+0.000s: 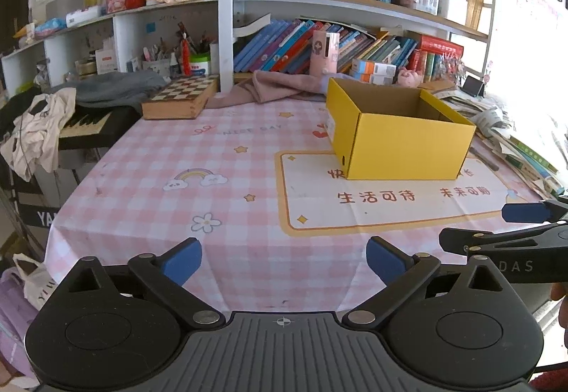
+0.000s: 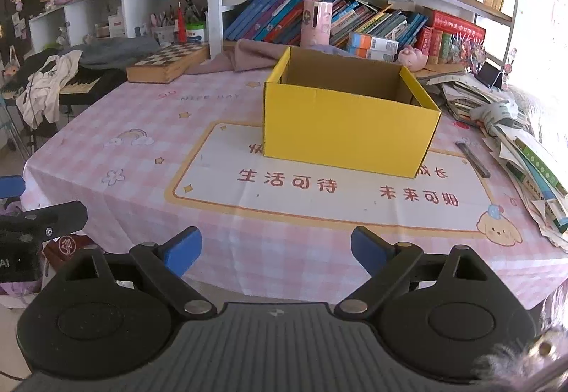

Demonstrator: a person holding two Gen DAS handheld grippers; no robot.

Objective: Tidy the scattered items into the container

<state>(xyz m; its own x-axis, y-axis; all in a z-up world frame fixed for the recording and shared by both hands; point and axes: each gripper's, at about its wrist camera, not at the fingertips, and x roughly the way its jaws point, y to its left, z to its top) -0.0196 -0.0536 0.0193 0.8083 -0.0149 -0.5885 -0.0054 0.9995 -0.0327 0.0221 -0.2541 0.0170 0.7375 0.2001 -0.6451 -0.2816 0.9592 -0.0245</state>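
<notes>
An open yellow cardboard box stands on the pink checked tablecloth, ahead and to the right of centre in the left wrist view and straight ahead in the right wrist view. Only its brown inner walls show; its floor is hidden. A thin dark strip lies on the cloth just right of the box. My left gripper is open over the table's near edge with nothing between its blue pads. My right gripper is also open and empty, alongside the left one.
A wooden chessboard case and a crumpled pink cloth lie at the table's back. A messy pile of books and papers lines the right side. Crowded shelves stand behind. A keyboard with clothes on it sits to the left.
</notes>
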